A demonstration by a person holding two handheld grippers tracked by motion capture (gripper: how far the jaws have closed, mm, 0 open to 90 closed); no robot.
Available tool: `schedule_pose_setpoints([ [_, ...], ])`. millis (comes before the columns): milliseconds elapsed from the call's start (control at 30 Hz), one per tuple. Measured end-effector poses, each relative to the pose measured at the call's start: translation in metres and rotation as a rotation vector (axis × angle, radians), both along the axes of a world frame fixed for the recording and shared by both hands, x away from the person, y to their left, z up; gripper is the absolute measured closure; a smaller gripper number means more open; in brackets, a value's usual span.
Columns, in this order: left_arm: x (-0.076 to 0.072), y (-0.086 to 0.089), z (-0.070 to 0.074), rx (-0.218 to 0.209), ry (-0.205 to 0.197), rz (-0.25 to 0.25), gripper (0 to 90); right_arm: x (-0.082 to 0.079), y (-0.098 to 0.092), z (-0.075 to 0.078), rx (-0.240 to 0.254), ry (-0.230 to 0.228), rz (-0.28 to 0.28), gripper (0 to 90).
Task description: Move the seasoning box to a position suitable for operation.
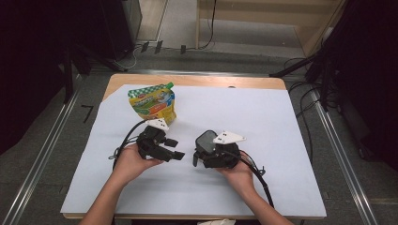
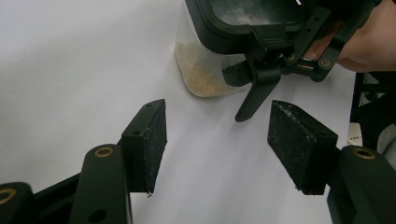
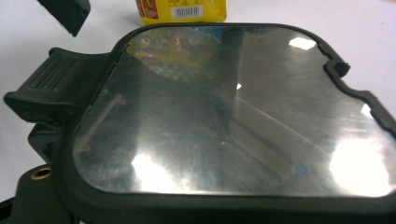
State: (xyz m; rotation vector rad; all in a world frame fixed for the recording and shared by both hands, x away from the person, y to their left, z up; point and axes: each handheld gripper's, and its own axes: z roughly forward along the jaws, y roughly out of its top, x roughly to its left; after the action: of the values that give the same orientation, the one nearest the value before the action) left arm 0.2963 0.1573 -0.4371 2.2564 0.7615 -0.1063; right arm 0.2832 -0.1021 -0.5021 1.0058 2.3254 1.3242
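Container (image 2: 205,70), clear with a black lid (image 3: 233,112) and pale grains inside, sits clamped in the right gripper (image 1: 202,154). Facing it, the left gripper (image 1: 177,149) gapes, holding nothing. Beyond stands a yellow pouch (image 1: 152,104).

Desk layout: container at centre, pouch behind and to its left.

I find the container (image 1: 205,140) standing on the desk (image 1: 263,117), held at my right gripper (image 1: 199,157). My left gripper (image 1: 174,149) lies just to its left, apart from it, jaws spread with nothing between. The pouch (image 1: 152,103) stands farther back on the left, behind my left gripper.
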Motion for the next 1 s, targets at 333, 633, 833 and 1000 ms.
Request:
schedule_pose_setpoints([
  [333,-0.001,-0.002,-0.001,0.001,0.001,-0.004,38.3,-0.006,-0.002,-0.003,-0.021,-0.018,0.010,15.0],
  [633,-0.001,-0.003,0.000,0.000,0.000,-0.010,38.9,-0.010,-0.009,0.001,-0.020,0.037,0.020,12.8],
  [833,-0.001,-0.001,0.000,-0.001,0.002,-0.006,41.7,-0.021,-0.026,0.014,-0.020,0.050,0.041,14.4],
  [1000,-0.002,-0.003,0.000,0.003,-0.009,-0.011,43.3,-0.029,-0.039,0.020,-0.041,0.062,0.056,16.1],
])
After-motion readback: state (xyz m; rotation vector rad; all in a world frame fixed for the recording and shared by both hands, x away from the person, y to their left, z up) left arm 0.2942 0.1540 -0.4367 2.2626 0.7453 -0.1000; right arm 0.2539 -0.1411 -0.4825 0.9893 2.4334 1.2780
